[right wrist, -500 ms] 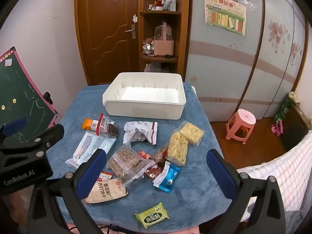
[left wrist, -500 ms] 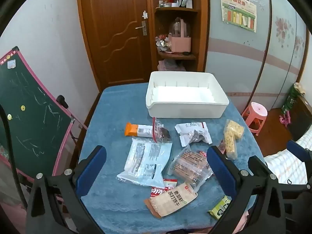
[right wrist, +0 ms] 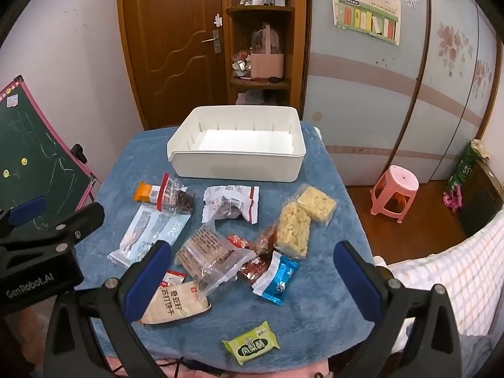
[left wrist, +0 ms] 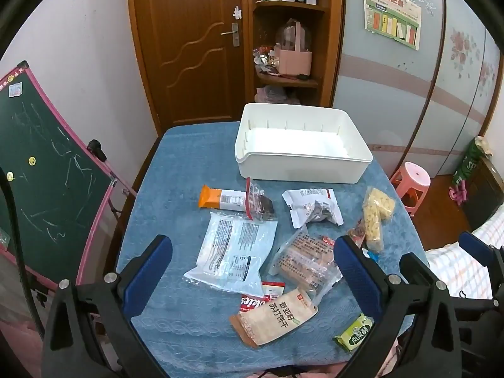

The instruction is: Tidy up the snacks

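Blue-padded, both my left gripper [left wrist: 252, 278] and right gripper [right wrist: 252, 278] hung wide open and empty, so I judged starting with the loose green pineapple-cake packet [right wrist: 251, 342] at the table's near edge, bound for the white bin [right wrist: 236, 165], was best.

The counter [right wrist: 315, 299], covered by a blue cloth, carries a white bin [right wrist: 239, 165] at the back and scattered snack packets [right wrist: 217, 255] in front.

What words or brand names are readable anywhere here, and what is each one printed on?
"GenRobot.AI": body of the left gripper.
"苏打饼干": tan cracker packet.
"凤梨酥": green packet.
"SE...", cut off: green bag by the far wall.
Red packet: white lettering, partly covered, unreadable.
Wall poster and the fine print on the clear wrappers: too small or blurred to read.
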